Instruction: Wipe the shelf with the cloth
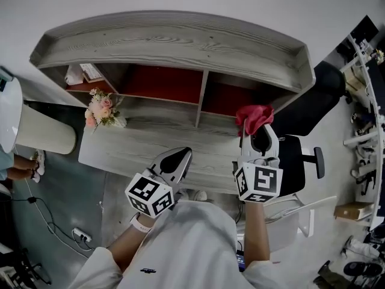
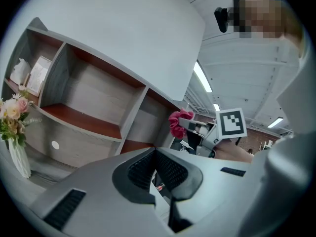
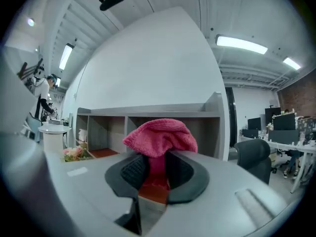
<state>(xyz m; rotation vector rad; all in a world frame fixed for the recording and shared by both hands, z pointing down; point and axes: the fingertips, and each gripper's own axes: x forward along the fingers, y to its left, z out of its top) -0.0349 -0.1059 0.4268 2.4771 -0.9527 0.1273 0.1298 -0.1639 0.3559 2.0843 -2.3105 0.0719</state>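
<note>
Right gripper view: pink cloth (image 3: 160, 135) in the right hand-held gripper (image 3: 157, 166).

You have two grippers in front of you: the left gripper (image 1: 179, 156) at lower centre and the right gripper (image 1: 259, 138) beside it. You have one shelf (image 1: 180, 41) across the top, one cloth (image 1: 254, 118) at centre right, one bunch of flowers (image 1: 101, 108) at left and one office chair (image 1: 299, 155) at right.
</note>
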